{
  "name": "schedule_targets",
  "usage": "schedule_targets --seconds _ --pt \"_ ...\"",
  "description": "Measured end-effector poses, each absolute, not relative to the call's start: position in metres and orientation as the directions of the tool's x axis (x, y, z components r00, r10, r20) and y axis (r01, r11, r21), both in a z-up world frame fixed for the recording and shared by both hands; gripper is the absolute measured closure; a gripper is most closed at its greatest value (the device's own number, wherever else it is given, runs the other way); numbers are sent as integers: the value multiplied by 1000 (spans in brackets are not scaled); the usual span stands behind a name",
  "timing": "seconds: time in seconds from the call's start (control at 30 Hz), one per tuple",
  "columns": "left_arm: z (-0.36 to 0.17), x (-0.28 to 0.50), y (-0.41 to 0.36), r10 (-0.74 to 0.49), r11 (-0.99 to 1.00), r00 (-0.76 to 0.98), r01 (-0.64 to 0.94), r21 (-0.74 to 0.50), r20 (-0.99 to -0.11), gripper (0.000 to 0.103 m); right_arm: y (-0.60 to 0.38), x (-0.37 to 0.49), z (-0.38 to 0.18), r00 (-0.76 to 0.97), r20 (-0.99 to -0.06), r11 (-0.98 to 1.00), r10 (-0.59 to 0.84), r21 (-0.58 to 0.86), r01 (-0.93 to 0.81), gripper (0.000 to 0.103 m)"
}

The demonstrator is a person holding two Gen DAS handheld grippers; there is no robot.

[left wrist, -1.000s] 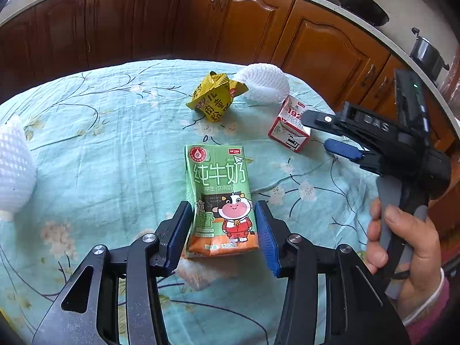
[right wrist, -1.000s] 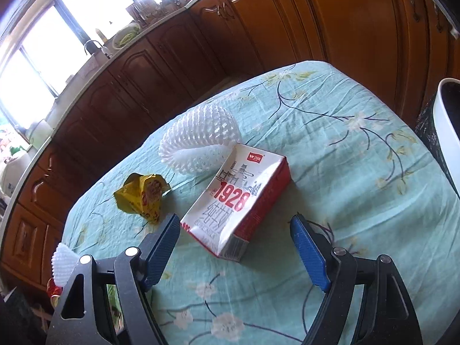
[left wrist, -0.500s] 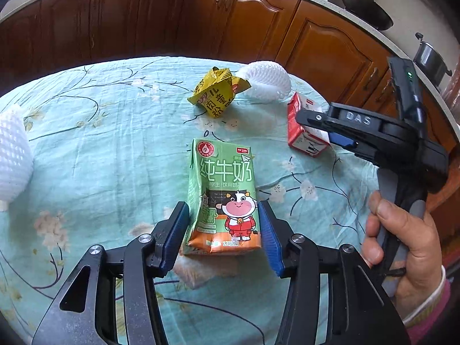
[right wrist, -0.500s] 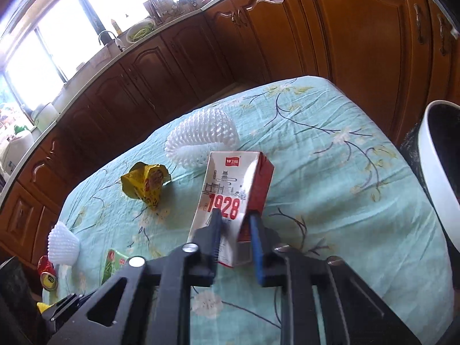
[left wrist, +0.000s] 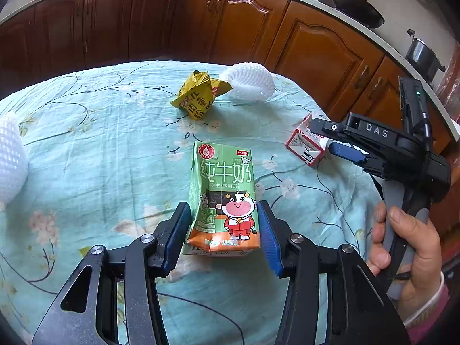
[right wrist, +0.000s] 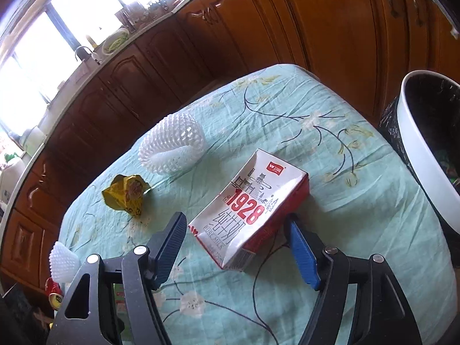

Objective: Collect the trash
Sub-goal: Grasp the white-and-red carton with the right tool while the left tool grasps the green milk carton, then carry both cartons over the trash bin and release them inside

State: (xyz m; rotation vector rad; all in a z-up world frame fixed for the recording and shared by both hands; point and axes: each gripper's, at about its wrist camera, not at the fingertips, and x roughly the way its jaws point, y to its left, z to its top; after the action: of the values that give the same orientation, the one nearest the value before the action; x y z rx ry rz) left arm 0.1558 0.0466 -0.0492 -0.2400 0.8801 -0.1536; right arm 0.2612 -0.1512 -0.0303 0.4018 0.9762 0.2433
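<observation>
Left wrist view: half a second ago the right gripper was clamped on the red-and-white 1928 milk carton and had it tipped up; now we see that carton back down on the teal floral tablecloth, so for that piece the pickup is undone and needs another try. The green milk carton has not moved over the last second. The left gripper straddles its lower end, blue pads just beside each side wall; we can't tell if they touch, and the carton walls look unsquashed. We call it released, not gripping. The carton lies flat on the cloth, cow print up. A crumpled yellow wrapper and a white foam fruit net sit touching, further back; another foam net is at the left edge.

Right wrist view: the change is plain here. The right gripper was pinched narrow on the 1928 milk carton and is now spread wide, its fingers clear of both carton sides. It holds nothing. The carton lies on its side on the tablecloth, dented, near end between the open fingers. The white-rimmed trash bin with a black liner stands just past the table edge to the right, close to the carton. Our guess: a re-grip comes first, then a short carry. The yellow wrapper and foam fruit net remain uncollected.
</observation>
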Motion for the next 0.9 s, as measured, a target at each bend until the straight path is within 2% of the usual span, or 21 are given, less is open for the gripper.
schedule_targets --seconds 0.07,0.13,0.17,0.23,0.27,0.3,0.43,0.9 --pt "-50 155 49 -233 960 626 27 -278 -744 56 -144 268 -36 536 -765 907 358 422 -3 22" --pt "-50 155 48 -235 960 623 28 -279 -746 56 -140 272 -36 552 -764 919 333 395 -8 25" --pt "-49 155 47 -235 961 624 32 -276 -745 56 -139 273 -36 557 -762 922 330 387 -15 30" --pt "-48 154 43 -236 962 627 41 -271 -742 56 -143 272 -36 556 -757 919 345 393 -35 47" --pt "-47 154 42 -237 962 629 45 -270 -740 56 -144 271 -35 548 -763 923 342 382 -45 63" --pt "-46 154 41 -238 962 631 49 -269 -738 56 -145 269 -34 540 -769 927 342 370 -59 66" --pt "-45 154 40 -249 959 631 55 -278 -734 56 -157 254 -32 529 -771 929 355 352 -111 68" --pt "-33 163 15 -309 945 630 120 -304 -712 56 -214 192 -8 607 -664 887 437 430 -169 68"
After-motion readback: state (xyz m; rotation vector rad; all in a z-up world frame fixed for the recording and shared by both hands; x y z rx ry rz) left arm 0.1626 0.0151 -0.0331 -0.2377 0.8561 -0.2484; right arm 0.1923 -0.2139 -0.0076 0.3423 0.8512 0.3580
